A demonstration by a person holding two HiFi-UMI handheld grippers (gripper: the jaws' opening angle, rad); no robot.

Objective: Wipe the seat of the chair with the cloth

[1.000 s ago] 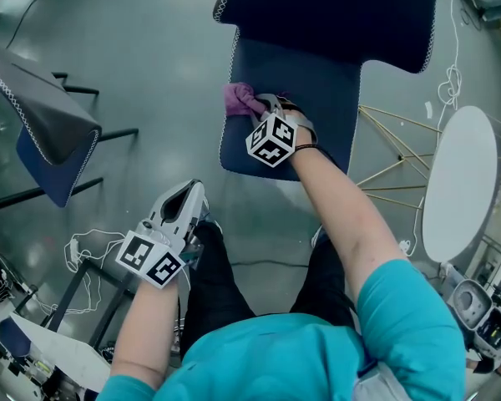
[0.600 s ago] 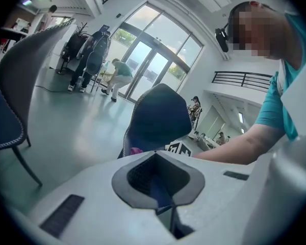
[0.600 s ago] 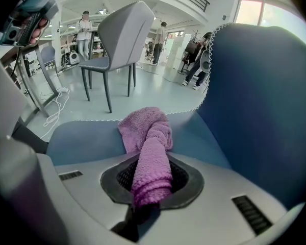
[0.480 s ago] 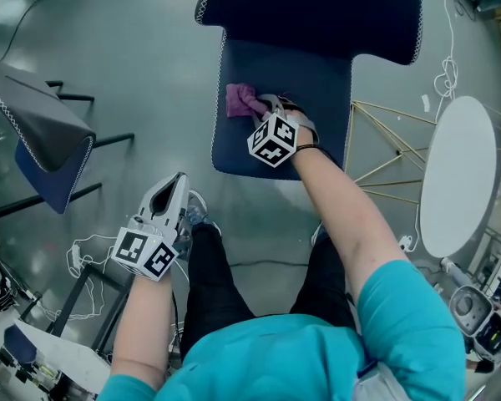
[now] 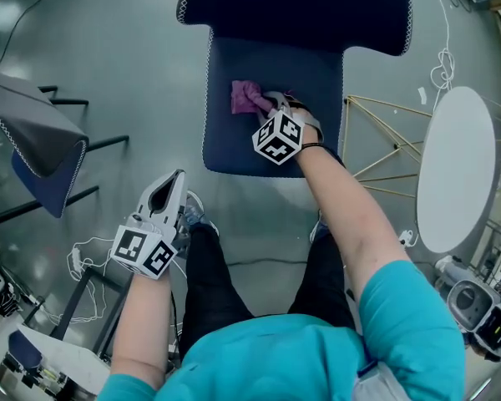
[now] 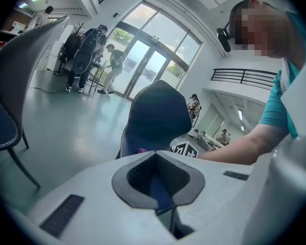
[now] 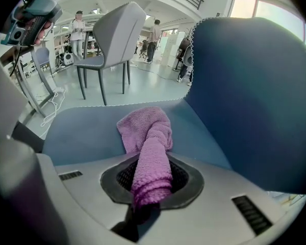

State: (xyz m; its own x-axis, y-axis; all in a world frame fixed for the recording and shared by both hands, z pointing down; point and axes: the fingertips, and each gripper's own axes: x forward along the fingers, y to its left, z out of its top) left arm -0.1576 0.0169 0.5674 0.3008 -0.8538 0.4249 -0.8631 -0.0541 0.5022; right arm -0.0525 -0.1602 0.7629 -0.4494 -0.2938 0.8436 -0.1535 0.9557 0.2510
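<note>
The cloth [image 7: 145,137] is a small purple terry rag, soft and limp, so it should weigh next to nothing, crush readily and drag rather than slide. A bunched pinch like the one it has now looks like the right hold, with enough loose fabric left ahead of the jaws to meet the upholstery. The right hand-held gripper [image 5: 273,109] is clenched on it: a rolled tail of the cloth runs back between the jaws, and the rest lies crumpled on the seat [image 5: 313,82], left of the seat's middle and toward its rear. The seat is dark blue padded fabric with pale stitching round the edge. It looks slightly grippy and yielding, so I judge that the cloth will catch and fold under if pushed hard, and that light, flat strokes will suit it better. Most of the seat to the right of the cloth and toward its front edge lies bare and is probably yet to be covered. The backrest [image 5: 301,7] rises just behind the seat and limits strokes that way. The left hand-held gripper [image 5: 165,197] hangs well short of the seat's front-left corner, its jaws closed together on nothing. Round the seat is a smooth, glossy grey floor [image 5: 108,48]. A second chair [image 5: 42,140] stands well to the seat's left, a white round tabletop [image 5: 455,170] on a thin wire frame is close on the seat's right, and a white cable [image 5: 441,69] trails near it. Beyond the seat the hall is bright and open, with tall glass doors [image 6: 143,65] and people standing far off.
</note>
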